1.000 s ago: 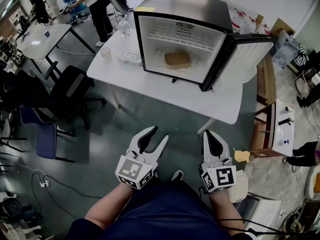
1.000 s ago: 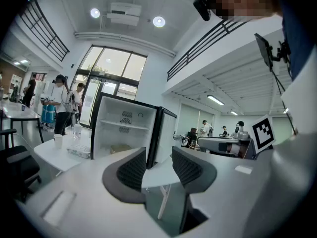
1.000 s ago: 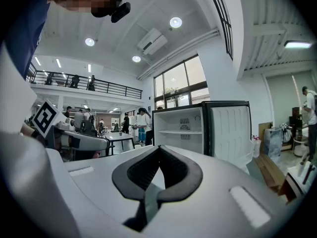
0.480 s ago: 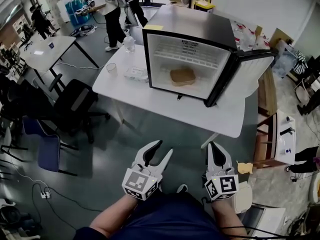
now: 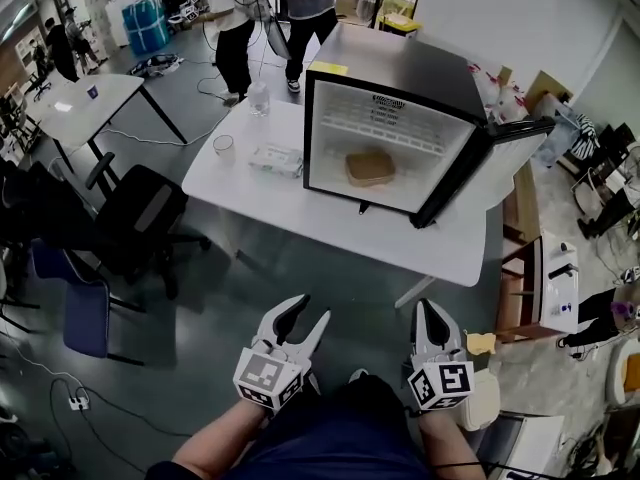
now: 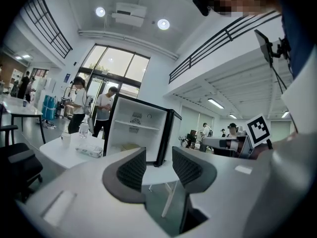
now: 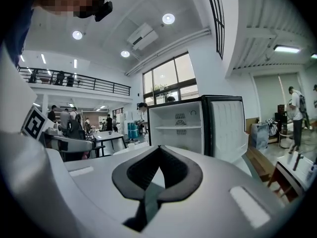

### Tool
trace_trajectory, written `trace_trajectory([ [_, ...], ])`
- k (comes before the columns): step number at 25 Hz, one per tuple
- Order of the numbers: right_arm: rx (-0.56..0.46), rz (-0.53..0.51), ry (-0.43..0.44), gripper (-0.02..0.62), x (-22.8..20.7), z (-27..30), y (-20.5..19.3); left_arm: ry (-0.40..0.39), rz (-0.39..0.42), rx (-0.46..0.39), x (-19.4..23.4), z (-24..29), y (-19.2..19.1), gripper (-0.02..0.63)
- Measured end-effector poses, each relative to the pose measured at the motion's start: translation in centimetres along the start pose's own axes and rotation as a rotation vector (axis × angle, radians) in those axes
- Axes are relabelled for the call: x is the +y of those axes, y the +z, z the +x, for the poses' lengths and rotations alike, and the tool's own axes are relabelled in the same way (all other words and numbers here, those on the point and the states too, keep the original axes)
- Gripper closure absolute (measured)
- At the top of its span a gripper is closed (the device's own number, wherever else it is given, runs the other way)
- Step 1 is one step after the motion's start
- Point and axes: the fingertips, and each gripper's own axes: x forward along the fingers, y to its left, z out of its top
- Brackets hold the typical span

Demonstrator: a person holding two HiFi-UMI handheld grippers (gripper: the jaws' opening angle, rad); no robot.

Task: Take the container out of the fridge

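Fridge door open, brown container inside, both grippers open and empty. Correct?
Not both. The right gripper has its jaws together, as the right gripper view shows; only the left gripper is open. The rest holds: the fridge stands open, the container is inside, and both grippers are empty.

Floor [image 5: 230,278]: grey, beneath left gripper [image 5: 312,310] and right gripper [image 5: 429,308].
Table [image 5: 260,203]: white, ahead of both.
Chairs: black chair [image 5: 140,213] and blue chair [image 5: 85,303], left of left gripper.
Bench [image 5: 520,228]: wooden, ahead-right of right gripper.
Windows [image 6: 111,66]: tall glass front, far ahead.
Light: round ceiling lamps [image 6: 162,24].
Balcony [image 7: 74,87]: railed, high, left of right gripper.
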Motion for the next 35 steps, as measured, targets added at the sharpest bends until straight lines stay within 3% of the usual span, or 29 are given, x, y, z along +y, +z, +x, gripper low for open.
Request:
trace_trajectory([
  [5,0.016,-0.018,0.018,0.589,1.5,1.1,-0.1,-0.009,-0.015,-0.031,1.3,-0.2,0.5,0.441],
  [8,0.023,-0.016,0.033,0.589,1.8,2.2,-0.3,-0.023,-0.021,-0.045,1.6,0.0,0.8,0.554],
  [19,-0.007,0.001,0.122,0.589,1.8,8.8,0.7,0.069,0.009,-0.012,5.5,3.3,1.6,0.557],
  [35,0.037,0.114,0.150,0.589,-8.0,18.7,0.1,0.082,-0.002,0.086,6.6,17.7,1.9,0.557],
])
